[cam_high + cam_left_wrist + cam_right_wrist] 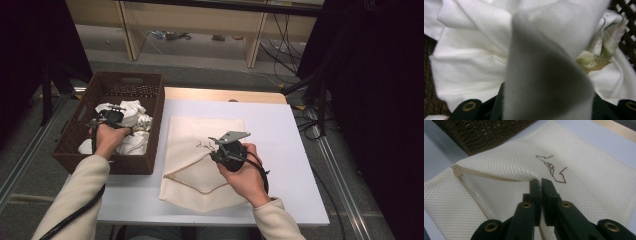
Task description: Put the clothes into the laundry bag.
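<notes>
Grey carpeted floor and pale wooden shelving behind, with a white-topped table in front, edged in light wood at the far side.

Flat on that table, a cream mesh laundry bag, fine netted weave, rectangular, zip tape running along its open mouth, a thin brown thread tangled on its upper face. Upper layer of the mesh pinched between the fingers of the right gripper, closed tight on a small fold and lifting it into a ridge, so the mouth gapes beside the zip. Black plastic fingers with brass rivets, grey three-cornered plate on top.

Left of the bag, just beside it, a dark brown woven wicker basket, rectangular, with a cut-out handle in the far wall. Inside, a heap of crumpled white cloths, soft and ribbed, one with a green and yellow print. Left gripper down in the basket among them, a fold of white cloth standing up between its fingers, close to the lens and blurred; fingers narrowed around it, contact hidden by the cloth itself.

Cream sleeves on both forearms.
</notes>
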